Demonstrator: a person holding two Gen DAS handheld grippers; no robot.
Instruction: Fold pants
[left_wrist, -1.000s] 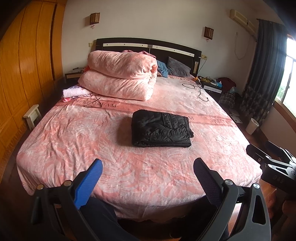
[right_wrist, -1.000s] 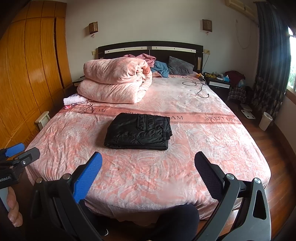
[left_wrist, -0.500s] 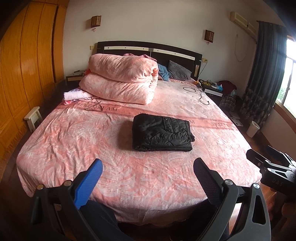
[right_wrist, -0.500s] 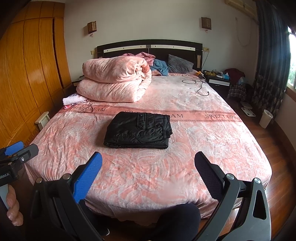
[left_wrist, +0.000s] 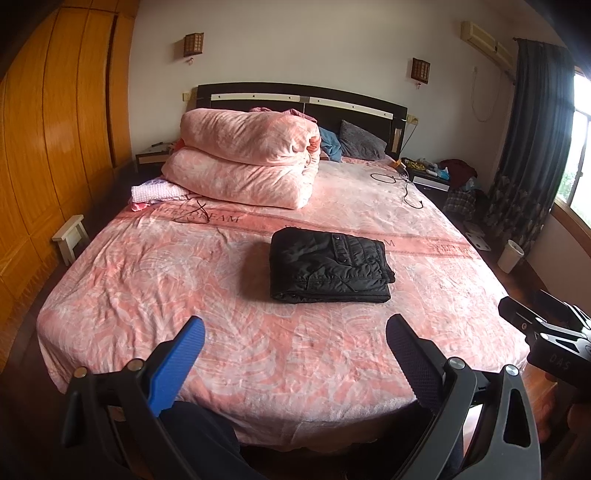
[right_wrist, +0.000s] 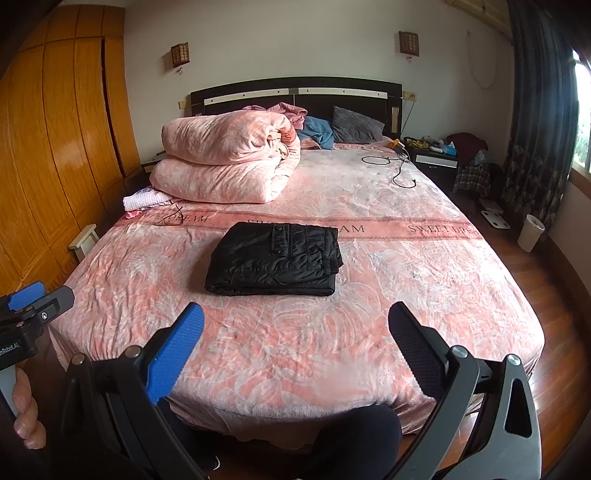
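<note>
Well, both claws were off the job: the left gripper (left_wrist: 295, 343) hung past the foot of the bed, its blue and black fingers spread wide with nothing between them and nothing touching them. Same story on the other side, where the right gripper (right_wrist: 295, 332) gaped just as wide, empty, held out over the near edge of the mattress. Neither one was anywhere near the cloth, and that reads, to my eye, as hands pulled back because the work was finished.

Out beyond them, the black pants (left_wrist: 328, 266) lay in the middle of the pink bedspread (left_wrist: 166, 295), well apart from either claw, stacked into a compact rectangle with its layers squared up and the snap placket showing on top. From the right wrist view the same bundle (right_wrist: 275, 264) sat flat and even, with only a small bulge of fabric at its right end. I'd judge the fold complete, left mid-bed simply because that was the flat working spot.

Further back, a folded pink comforter (left_wrist: 247, 158) was piled near the headboard (left_wrist: 303, 98), and a black cable (left_wrist: 402, 184) trailed across the far right of the bed.
</note>
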